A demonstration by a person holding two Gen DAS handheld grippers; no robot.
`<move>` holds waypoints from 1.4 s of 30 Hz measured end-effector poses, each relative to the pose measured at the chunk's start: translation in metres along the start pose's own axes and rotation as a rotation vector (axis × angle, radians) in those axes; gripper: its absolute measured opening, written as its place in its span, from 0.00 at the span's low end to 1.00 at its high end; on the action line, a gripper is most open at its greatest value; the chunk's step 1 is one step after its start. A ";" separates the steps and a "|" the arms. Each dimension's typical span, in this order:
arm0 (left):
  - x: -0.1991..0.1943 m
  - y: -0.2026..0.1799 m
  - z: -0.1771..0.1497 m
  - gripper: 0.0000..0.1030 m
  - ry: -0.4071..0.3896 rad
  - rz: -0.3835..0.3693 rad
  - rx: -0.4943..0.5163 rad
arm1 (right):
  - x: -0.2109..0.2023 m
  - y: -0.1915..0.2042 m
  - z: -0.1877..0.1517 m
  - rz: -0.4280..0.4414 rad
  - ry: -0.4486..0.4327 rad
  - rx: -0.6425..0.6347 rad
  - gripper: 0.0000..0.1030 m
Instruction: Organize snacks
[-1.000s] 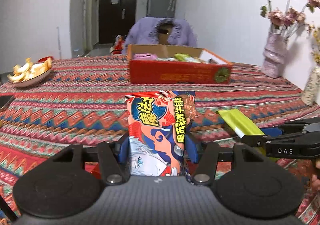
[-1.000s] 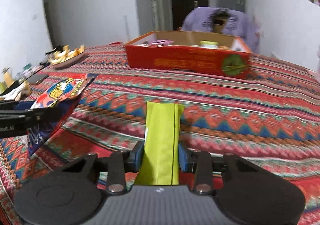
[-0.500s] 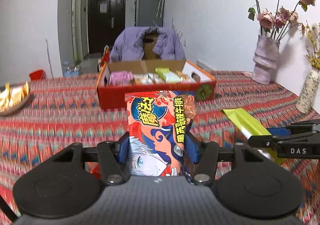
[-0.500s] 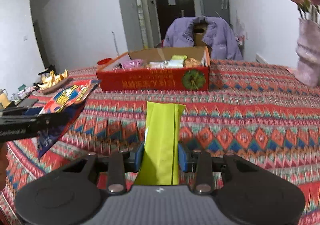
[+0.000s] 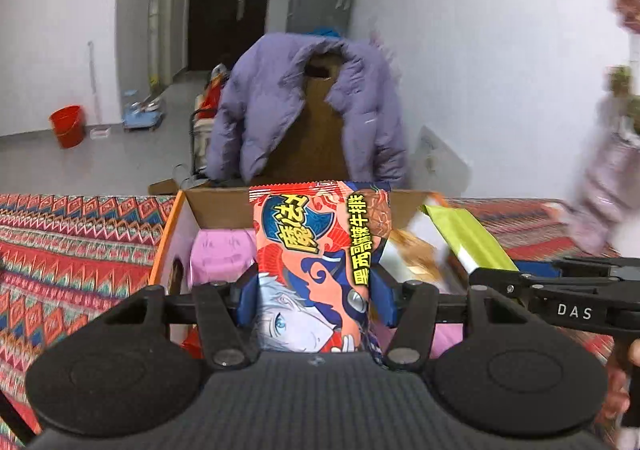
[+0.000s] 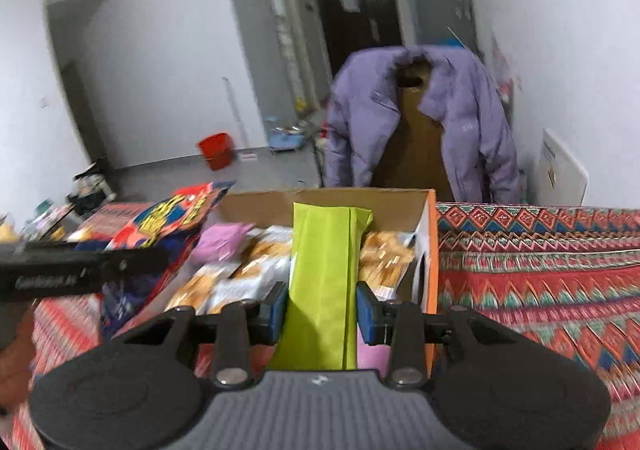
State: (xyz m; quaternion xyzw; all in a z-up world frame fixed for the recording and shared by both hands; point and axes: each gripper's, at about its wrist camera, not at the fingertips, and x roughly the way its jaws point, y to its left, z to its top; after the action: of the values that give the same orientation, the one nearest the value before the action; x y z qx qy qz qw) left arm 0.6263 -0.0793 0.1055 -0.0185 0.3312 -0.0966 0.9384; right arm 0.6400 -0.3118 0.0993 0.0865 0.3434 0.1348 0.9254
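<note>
My left gripper (image 5: 314, 300) is shut on a red and blue cartoon snack pack (image 5: 316, 250) and holds it upright over the open cardboard box (image 5: 216, 203). My right gripper (image 6: 322, 308) is shut on a lime green packet (image 6: 324, 262) over the same box (image 6: 430, 258). The box holds a pink packet (image 5: 218, 254) and several orange-and-white snack bags (image 6: 256, 270). The green packet (image 5: 468, 240) and the right gripper show at the right of the left wrist view. The cartoon pack (image 6: 172, 217) shows at the left of the right wrist view.
The box sits on a table with a red patterned cloth (image 6: 540, 262). A chair with a purple jacket (image 5: 304, 105) stands behind the table. A blurred vase with flowers (image 5: 612, 169) is at the right. A red bucket (image 5: 68, 125) is on the floor.
Both grippers have moved forward across the table with their packs, from well short of the box to over its open top. Neither grip has changed.
</note>
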 end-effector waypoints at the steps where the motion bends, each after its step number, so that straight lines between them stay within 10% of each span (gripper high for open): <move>1: 0.017 0.001 0.007 0.56 0.018 0.022 -0.004 | 0.018 -0.005 0.008 -0.007 0.018 0.019 0.34; 8: 0.101 0.009 0.017 0.63 0.172 0.071 -0.054 | 0.094 -0.016 0.025 -0.158 0.086 0.004 0.43; 14: 0.094 0.004 0.009 0.81 0.128 0.034 0.029 | 0.096 -0.004 0.024 -0.167 0.078 -0.073 0.65; 42: -0.140 0.004 -0.048 0.96 -0.090 0.101 0.115 | -0.126 0.065 -0.046 -0.061 -0.059 -0.158 0.90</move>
State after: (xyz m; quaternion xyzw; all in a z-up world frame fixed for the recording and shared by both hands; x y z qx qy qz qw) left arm 0.4898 -0.0468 0.1542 0.0479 0.2832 -0.0669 0.9555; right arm 0.5053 -0.2860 0.1585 0.0069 0.3067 0.1307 0.9428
